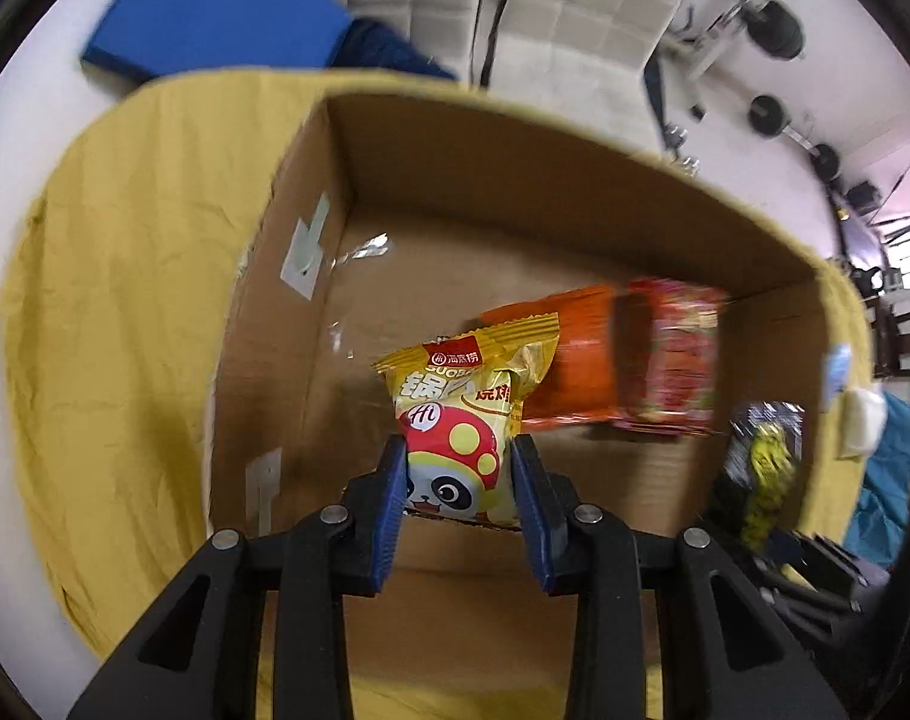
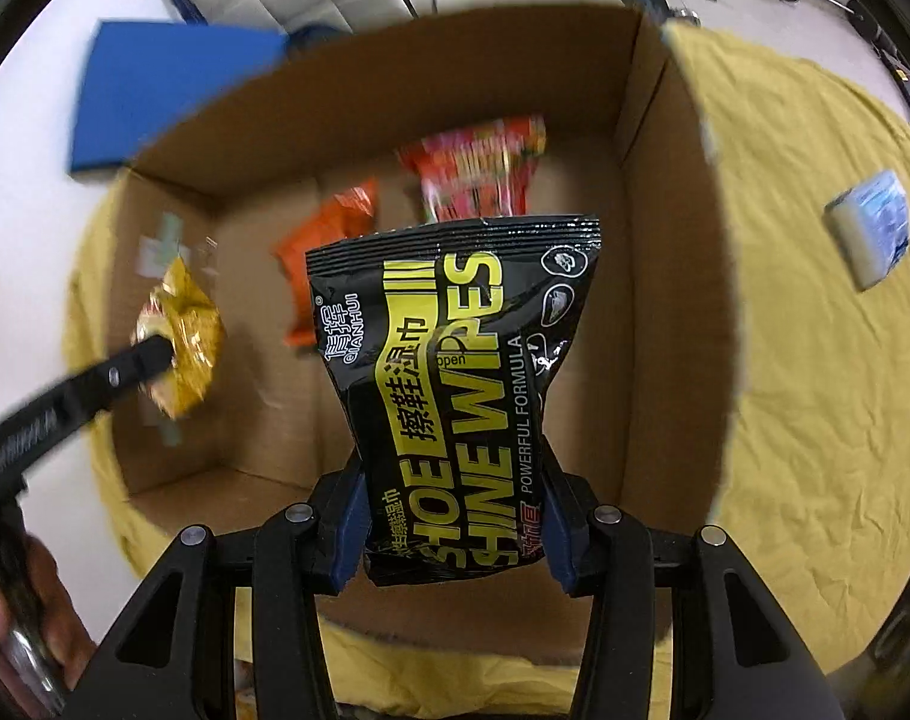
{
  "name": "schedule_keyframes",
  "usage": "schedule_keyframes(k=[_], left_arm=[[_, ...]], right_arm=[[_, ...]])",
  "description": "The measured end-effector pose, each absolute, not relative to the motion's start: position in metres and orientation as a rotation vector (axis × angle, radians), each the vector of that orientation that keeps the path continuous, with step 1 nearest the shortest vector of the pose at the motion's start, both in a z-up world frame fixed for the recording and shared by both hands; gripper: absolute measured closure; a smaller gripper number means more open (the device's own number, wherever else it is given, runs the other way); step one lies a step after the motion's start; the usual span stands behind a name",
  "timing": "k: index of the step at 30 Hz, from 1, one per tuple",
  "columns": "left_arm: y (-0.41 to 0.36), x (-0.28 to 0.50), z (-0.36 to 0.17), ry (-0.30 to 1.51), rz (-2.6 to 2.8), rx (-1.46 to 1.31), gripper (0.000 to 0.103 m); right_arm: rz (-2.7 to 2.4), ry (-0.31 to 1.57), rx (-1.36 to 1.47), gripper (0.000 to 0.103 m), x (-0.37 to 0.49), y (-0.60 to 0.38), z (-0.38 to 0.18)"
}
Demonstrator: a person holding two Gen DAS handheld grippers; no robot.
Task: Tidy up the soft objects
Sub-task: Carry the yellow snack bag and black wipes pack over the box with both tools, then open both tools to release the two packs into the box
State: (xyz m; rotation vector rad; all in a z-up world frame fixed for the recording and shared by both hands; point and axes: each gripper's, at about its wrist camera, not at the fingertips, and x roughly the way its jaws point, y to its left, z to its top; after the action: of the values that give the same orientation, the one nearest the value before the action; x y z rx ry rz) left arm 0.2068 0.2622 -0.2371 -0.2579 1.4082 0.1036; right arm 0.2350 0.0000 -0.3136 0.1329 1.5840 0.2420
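My left gripper (image 1: 459, 480) is shut on a yellow snack packet with a panda (image 1: 463, 414) and holds it over the open cardboard box (image 1: 514, 180). In the right wrist view that packet (image 2: 182, 330) hangs at the box's left side. My right gripper (image 2: 455, 510) is shut on a black shoe shine wipes pack (image 2: 455, 384), held above the box (image 2: 664, 240). The pack also shows at the right in the left wrist view (image 1: 766, 468). An orange packet (image 1: 568, 360) (image 2: 329, 258) and a red packet (image 1: 670, 354) (image 2: 478, 168) lie on the box floor.
The box stands on a table with a yellow cloth (image 2: 814, 360) (image 1: 125, 300). A small white and blue pack (image 2: 871, 228) lies on the cloth to the right. A blue mat (image 2: 167, 84) lies on the floor beyond, near white chairs (image 1: 592, 18).
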Motion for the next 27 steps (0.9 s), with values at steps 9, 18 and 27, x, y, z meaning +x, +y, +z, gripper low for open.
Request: schedule_keyframes(k=[9, 18, 27], left_arm=[[0.263, 0.245, -0.31, 1.526, 0.065, -0.211, 0.071], [0.241, 0.284, -0.313, 1.51, 0.03, -0.143, 0.071], [0.243, 0.286, -0.317, 1.554, 0.053, -0.119, 0.063]], right_arm=[[0.164, 1.696, 0.082, 0.053, 0.232, 0.015, -0.373], [0.118, 1.691, 0.052, 0.051, 0.246, 0.022, -0.394], [0.118, 1.707, 0.079, 0.045, 0.234, 0.024, -0.394]])
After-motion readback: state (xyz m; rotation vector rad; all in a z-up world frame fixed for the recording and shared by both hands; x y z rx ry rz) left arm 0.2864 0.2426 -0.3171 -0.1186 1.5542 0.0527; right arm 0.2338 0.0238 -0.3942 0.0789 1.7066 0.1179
